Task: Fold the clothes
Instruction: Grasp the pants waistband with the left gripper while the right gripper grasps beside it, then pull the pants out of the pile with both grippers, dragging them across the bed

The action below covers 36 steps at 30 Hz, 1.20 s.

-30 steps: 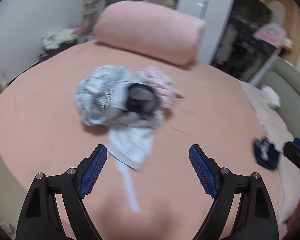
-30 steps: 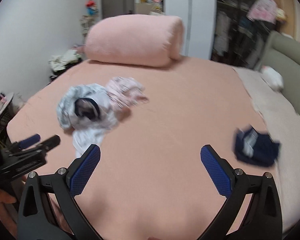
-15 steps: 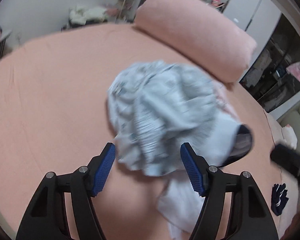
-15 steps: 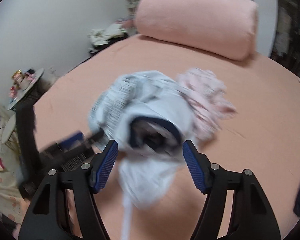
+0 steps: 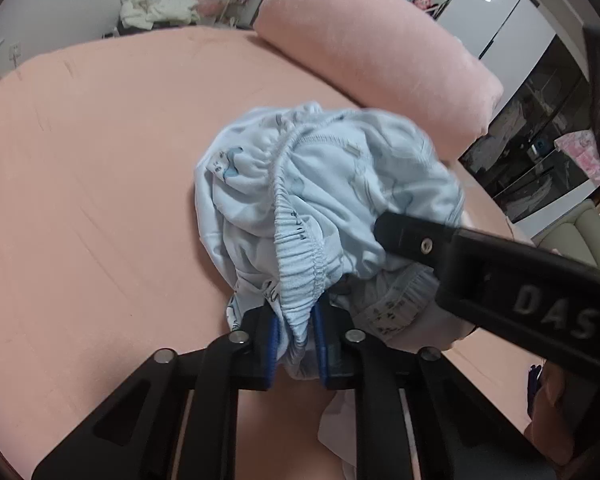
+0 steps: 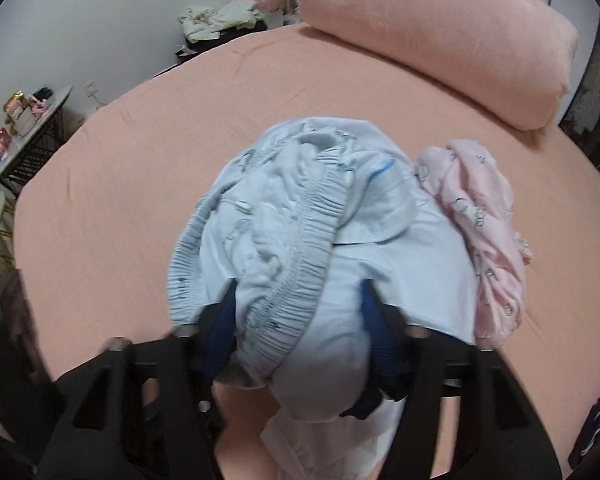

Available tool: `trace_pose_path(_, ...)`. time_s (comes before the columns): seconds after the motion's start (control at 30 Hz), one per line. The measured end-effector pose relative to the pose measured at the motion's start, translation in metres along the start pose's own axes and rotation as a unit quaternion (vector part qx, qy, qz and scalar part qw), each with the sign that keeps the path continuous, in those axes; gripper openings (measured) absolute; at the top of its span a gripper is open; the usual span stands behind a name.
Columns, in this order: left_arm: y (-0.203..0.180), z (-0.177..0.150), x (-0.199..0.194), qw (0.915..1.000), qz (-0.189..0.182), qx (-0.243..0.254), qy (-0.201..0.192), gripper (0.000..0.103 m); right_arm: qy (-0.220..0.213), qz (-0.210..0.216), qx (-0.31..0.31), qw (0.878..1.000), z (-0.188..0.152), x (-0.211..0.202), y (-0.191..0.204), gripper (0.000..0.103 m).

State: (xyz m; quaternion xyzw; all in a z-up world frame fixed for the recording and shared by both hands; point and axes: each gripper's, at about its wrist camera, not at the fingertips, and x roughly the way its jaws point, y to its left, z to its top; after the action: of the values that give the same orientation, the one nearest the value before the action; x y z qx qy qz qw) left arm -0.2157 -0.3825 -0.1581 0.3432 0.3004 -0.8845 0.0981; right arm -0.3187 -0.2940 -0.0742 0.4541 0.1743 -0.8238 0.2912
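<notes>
Near the pink bolster [image 6: 432,32], the left gripper [image 5: 296,340] is clamped on the crumpled light-blue garment's [image 5: 332,184] waistband, while the right gripper's [image 6: 300,320] fingers straddle it apart; closing, then spreading it flat likely follows.

The left tongs [image 5: 296,344] pinch the elastic waistband of a light blue garment [image 5: 328,196] bunched over the pink bed [image 5: 100,200], while the right tongs [image 5: 396,232] press into its right side.

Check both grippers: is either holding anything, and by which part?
The left gripper is shut on the light blue garment, pinching its gathered elastic band. The right gripper straddles the same garment, jaws still apart, not yet gripping.
</notes>
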Motion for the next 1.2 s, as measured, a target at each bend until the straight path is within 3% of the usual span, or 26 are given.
trace_pose_path(0.07,-0.005,-0.005,-0.011,0.9996,-0.026,0.004,-0.006,0.011,-0.003,0.009,0.003,1.0,-0.003,-0.008,-0.005,0.033)
trace_pose_path(0.23,-0.026,-0.018,-0.033,0.9956,-0.082,0.047,0.0,0.009,-0.018,-0.005,-0.027,0.999,-0.021,-0.035,-0.015,0.02)
trace_pose_path(0.4,-0.047,-0.028,-0.024,0.9896,-0.121,0.064,0.046,0.009,-0.017,-0.009,-0.054,0.998,-0.054,-0.056,-0.021,0.019)
trace_pose_path(0.53,-0.087,-0.06,-0.02,0.9822,-0.132,0.101,0.087,0.009,0.003,0.005,-0.018,1.0,-0.091,-0.07,-0.043,0.018)
trace_pose_path(0.9,-0.21,-0.205,-0.052,0.9366,-0.187,0.206,0.212,0.009,0.05,-0.006,0.113,0.992,-0.261,-0.142,-0.132,0.018)
trace_pose_path(1.07,-0.261,-0.271,-0.067,0.9092,-0.208,0.242,0.268,0.009,0.056,-0.001,0.198,0.978,-0.336,-0.175,-0.179,0.018)
trace_pose_path(1.2,-0.308,-0.298,-0.059,0.8846,-0.224,0.276,0.301,0.009,0.056,-0.014,0.264,0.963,-0.393,-0.197,-0.218,0.019)
